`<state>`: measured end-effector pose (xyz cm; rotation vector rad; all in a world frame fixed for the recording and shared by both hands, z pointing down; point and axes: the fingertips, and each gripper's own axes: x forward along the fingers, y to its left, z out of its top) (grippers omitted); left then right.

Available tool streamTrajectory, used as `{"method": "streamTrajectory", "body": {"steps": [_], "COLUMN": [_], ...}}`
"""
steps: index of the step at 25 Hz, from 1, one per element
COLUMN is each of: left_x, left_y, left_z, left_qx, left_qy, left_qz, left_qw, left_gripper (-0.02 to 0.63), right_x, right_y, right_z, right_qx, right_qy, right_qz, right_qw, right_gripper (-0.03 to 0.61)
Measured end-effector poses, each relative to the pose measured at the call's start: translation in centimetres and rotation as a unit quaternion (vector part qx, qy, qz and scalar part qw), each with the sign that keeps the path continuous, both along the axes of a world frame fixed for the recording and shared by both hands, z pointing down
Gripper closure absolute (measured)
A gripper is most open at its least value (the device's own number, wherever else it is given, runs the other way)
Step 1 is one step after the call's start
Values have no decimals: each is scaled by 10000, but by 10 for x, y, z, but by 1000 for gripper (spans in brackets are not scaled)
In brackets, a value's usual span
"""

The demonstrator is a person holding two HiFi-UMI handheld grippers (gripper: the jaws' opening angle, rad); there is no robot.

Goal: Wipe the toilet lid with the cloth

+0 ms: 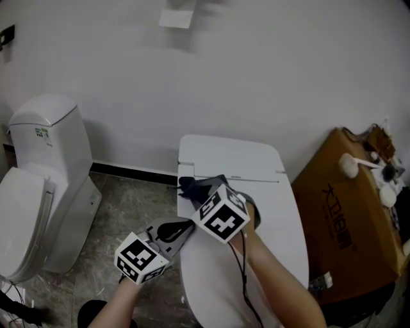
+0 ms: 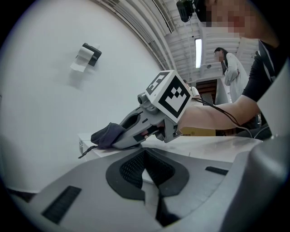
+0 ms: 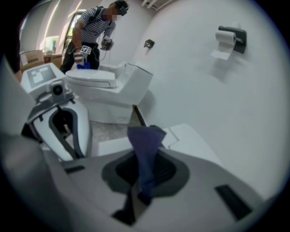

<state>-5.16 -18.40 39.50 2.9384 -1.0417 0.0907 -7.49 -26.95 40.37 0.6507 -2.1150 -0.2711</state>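
Observation:
The white toilet lid (image 1: pixel 282 224) lies shut in the middle of the head view, with the tank top (image 1: pixel 230 157) behind it. My right gripper (image 1: pixel 200 192) is shut on a dark blue cloth (image 1: pixel 187 186) at the lid's back left corner, next to the tank. In the right gripper view the cloth (image 3: pixel 145 149) stands up from between the jaws. My left gripper (image 1: pixel 186 225) hovers at the lid's left edge just behind the right one, jaws shut and holding nothing. From the left gripper view I see the cloth (image 2: pixel 108 134) touching the lid (image 2: pixel 213 145).
A second white toilet (image 1: pixel 38 186) stands at the left on the tiled floor (image 1: pixel 122 211). A cardboard box (image 1: pixel 346 218) with small items on top sits close on the right. A toilet-paper holder (image 1: pixel 176 18) hangs on the wall above. Another person (image 3: pixel 95 31) works at the far toilet.

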Motion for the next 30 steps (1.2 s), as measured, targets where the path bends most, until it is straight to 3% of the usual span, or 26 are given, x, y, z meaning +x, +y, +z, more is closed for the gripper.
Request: {"method": "streamTrajectory", "body": {"steps": [11,18,24,30], "left_x": [0,0,-2,-4], "left_y": [0,0,0,-1], "left_z": [-1,-1,0,0], "left_qx": [3,15,11,29], "left_qy": [10,16,12,-7], "left_qz": [26,43,28,-15], "left_qw": [10000,10000,10000,10000], "left_gripper": [598,598,598,598], "right_x": [-33,-35,0,91], "right_y": [12,15,15,1], "right_z": [-1,-9,-45,-70], "right_qx": [-71,-31,257,518], "right_qy": [-33,-321,-633,-626], "right_qz": [-262,-329,-131,500], "right_qw": [9996,9989,9976,9954], "right_gripper": [515,516,516,517]}}
